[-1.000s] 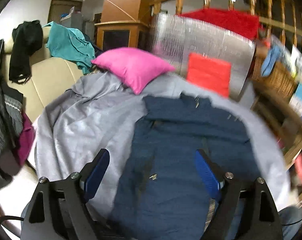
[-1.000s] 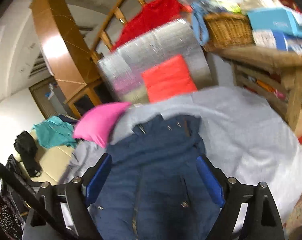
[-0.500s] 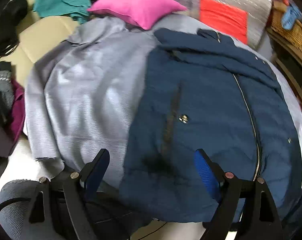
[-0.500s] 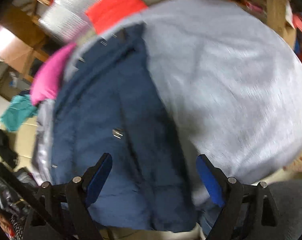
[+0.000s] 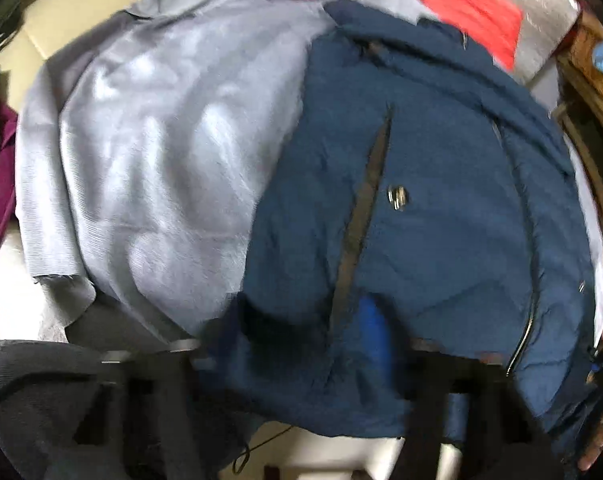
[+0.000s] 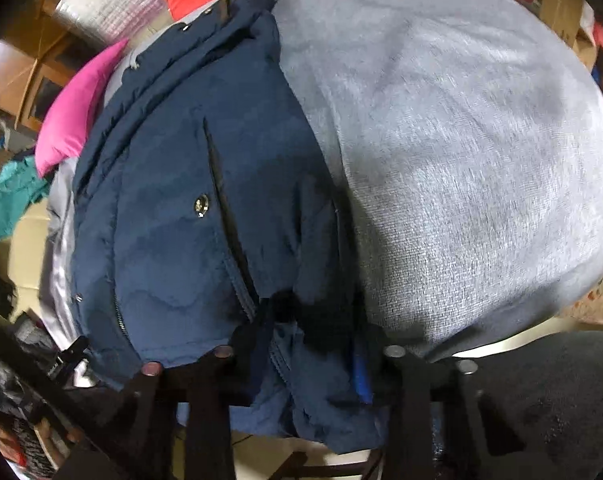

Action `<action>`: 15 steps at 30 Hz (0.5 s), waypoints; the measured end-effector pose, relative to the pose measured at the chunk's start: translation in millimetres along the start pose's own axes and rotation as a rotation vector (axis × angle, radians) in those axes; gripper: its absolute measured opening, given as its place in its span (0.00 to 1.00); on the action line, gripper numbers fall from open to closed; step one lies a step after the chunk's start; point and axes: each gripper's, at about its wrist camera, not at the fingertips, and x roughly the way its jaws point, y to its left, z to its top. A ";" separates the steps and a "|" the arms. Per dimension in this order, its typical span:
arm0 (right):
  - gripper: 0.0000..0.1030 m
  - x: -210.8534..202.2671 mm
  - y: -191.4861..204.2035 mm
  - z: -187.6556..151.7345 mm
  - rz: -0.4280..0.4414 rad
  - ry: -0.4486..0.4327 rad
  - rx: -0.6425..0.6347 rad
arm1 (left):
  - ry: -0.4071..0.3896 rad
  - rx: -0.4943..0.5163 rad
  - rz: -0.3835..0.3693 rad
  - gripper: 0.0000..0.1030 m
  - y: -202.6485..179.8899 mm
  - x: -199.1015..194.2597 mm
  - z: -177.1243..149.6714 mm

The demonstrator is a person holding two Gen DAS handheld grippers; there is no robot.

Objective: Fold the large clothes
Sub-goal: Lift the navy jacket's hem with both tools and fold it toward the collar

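From your left tool (image 5: pixel 301 340), the blue jacket (image 5: pixel 441 208) lies spread on the grey blanket (image 5: pixel 149 152); its jaws are closing on the bottom hem. From your right tool (image 6: pixel 301 344), the jaws are closing, pinching that hem

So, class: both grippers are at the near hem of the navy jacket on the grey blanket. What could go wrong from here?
1. Both sets of jaws are closing on the hem of the navy jacket. The left gripper may catch only a thin layer, which could slip when lifted.
2. The right gripper bites near the grey blanket, which it might pinch too.
3. The puffy jacket may sag and fold unevenly.
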 end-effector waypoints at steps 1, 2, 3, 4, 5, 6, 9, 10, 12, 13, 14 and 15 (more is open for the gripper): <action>0.11 0.5 4.1 1.0 0.001 -0.003 -0.014 | -0.004 0.009 0.009 0.48 -2.5 0.1 -1.0; 0.10 -0.3 7.9 0.0 0.005 -0.009 -0.033 | -0.004 0.009 0.007 0.45 -3.0 -0.3 -1.5; 0.10 -1.6 10.8 -0.7 0.008 -0.017 -0.048 | -0.006 0.002 0.003 0.38 -2.2 -1.2 -1.9; 0.09 -3.8 11.7 -1.3 0.020 -0.027 -0.053 | -0.007 -0.012 0.003 0.33 0.3 -1.8 -2.3; 0.09 -6.2 12.6 -2.1 0.032 -0.037 -0.055 | -0.007 -0.023 0.007 0.24 2.4 -1.9 -1.4; 0.08 -10.7 15.0 -3.6 0.054 -0.057 -0.065 | -0.005 -0.038 -0.007 0.18 6.3 -2.7 -1.1; 0.07 -31.3 28.8 -6.0 0.124 -0.141 -0.121 | -0.032 -0.072 -0.086 0.07 13.7 -16.6 -2.0; 0.07 -40.4 33.1 -7.6 0.149 -0.176 -0.146 | -0.052 -0.097 -0.142 0.06 18.7 -26.4 -2.2; 0.06 -55.7 33.8 -7.2 0.211 -0.229 -0.150 | -0.092 -0.156 -0.258 0.06 30.8 -47.1 0.0; 0.06 -62.5 32.5 -7.0 0.256 -0.256 -0.138 | -0.104 -0.177 -0.305 0.06 35.7 -54.5 2.4; 0.06 -68.9 26.0 -5.3 0.306 -0.276 -0.118 | -0.122 -0.194 -0.361 0.06 40.2 -64.6 6.4; 0.06 -73.7 20.7 -4.9 0.343 -0.284 -0.095 | -0.130 -0.197 -0.382 0.06 43.3 -69.3 9.0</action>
